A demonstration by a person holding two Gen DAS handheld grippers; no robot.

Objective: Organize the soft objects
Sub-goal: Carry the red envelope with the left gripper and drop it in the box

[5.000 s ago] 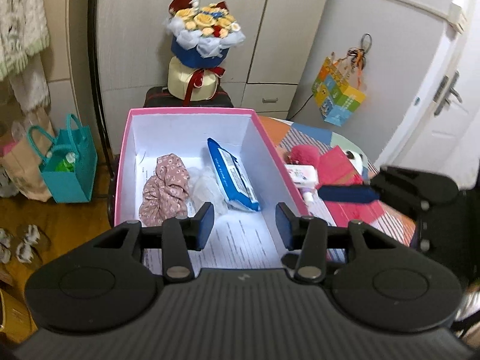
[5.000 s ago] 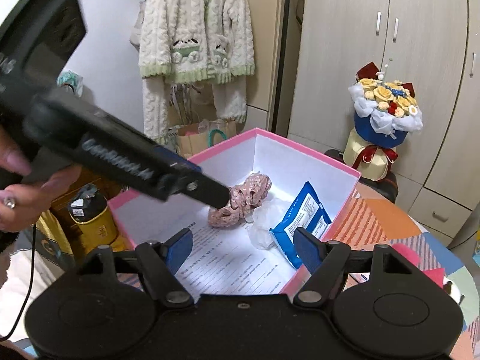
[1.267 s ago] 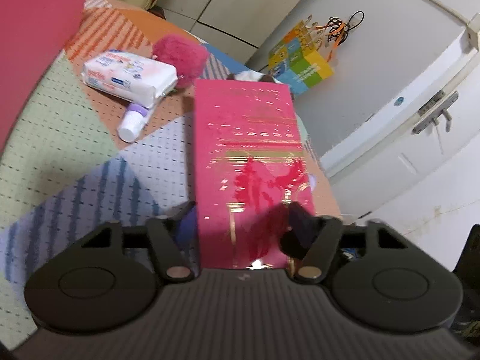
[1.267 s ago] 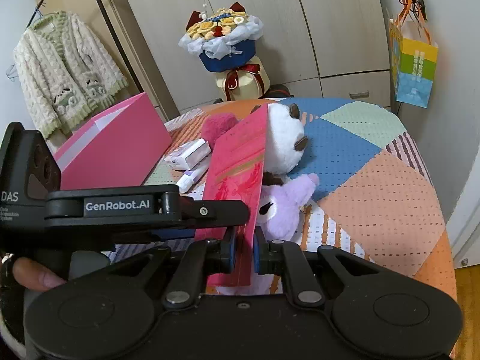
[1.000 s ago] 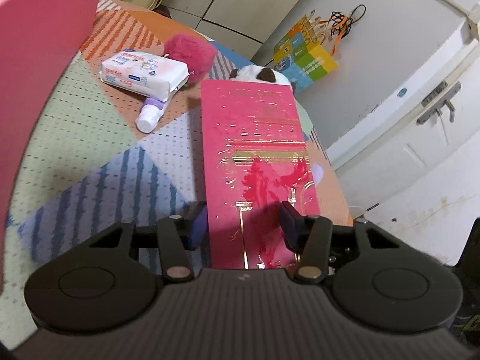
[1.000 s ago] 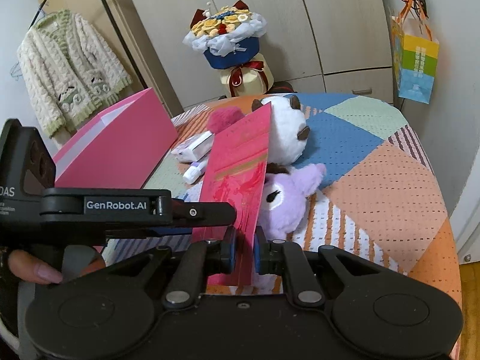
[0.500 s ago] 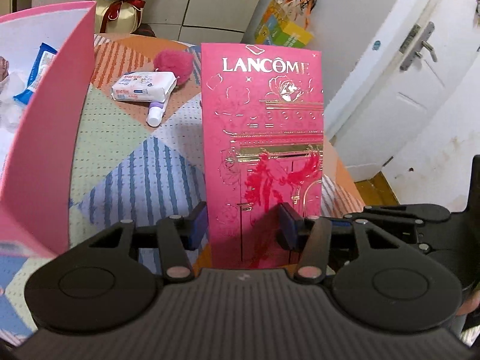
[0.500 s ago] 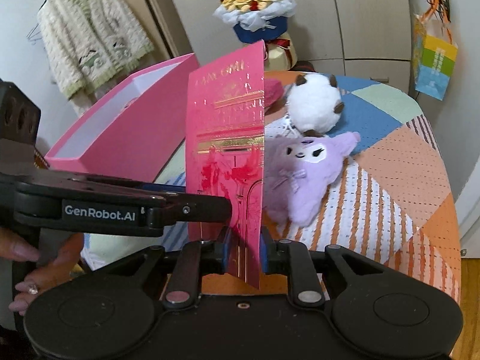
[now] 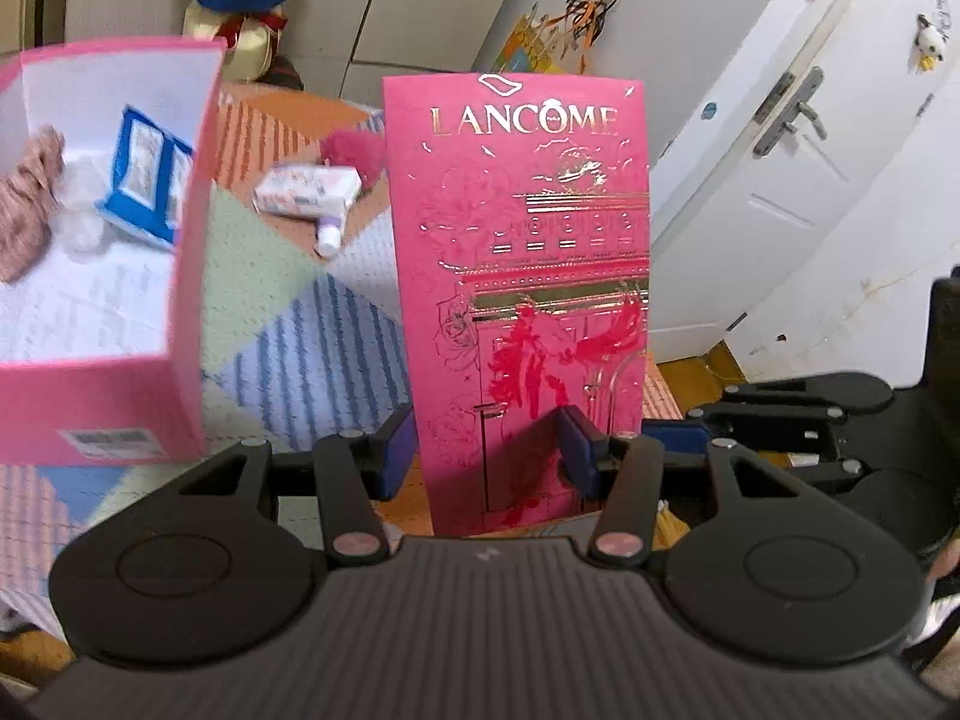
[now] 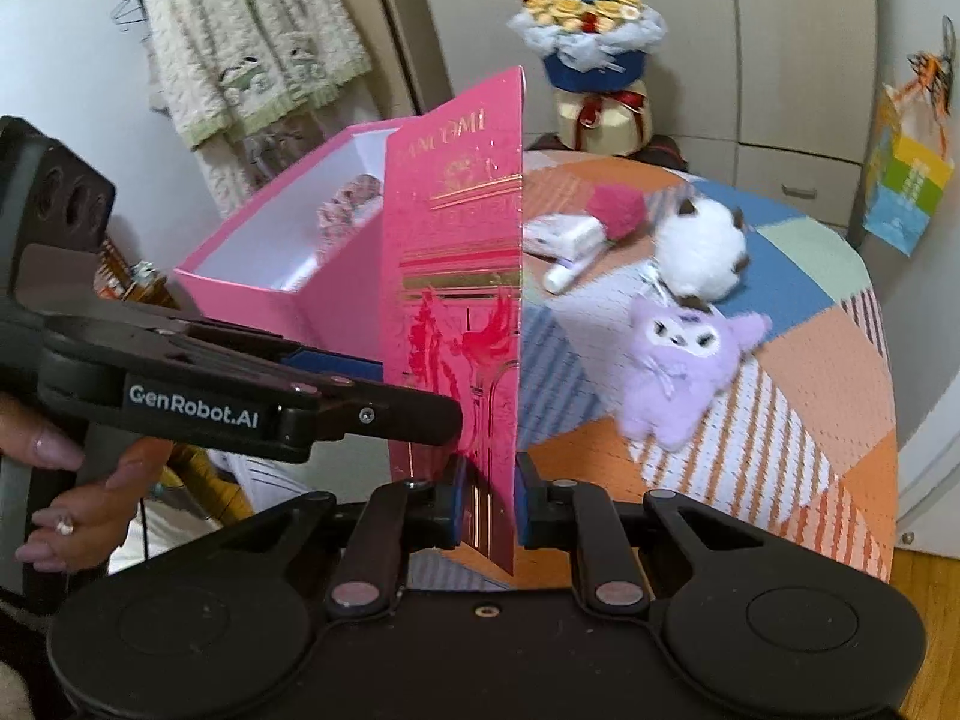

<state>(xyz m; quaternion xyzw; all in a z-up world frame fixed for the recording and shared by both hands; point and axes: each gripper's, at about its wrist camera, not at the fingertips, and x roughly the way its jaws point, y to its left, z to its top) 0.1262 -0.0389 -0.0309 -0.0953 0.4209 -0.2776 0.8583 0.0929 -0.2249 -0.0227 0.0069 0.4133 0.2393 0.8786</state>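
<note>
On the left an open pink cardboard box sits on the patchwork-covered desk with three soft things already inside – a pink floral fabric bundle, a wad of white tissue and a blue wipes packet. At centre, the flat pink gold-printed paper bag is held upright off the desk by both tools, probably so it can be opened or moved as a second container: the left gripper spans its width, while the right gripper is pinched tight on its folded edge. To the right four items still lie loose – a white wipes pack, a magenta pompom, one white plush ball and one lilac plush toy.
</note>
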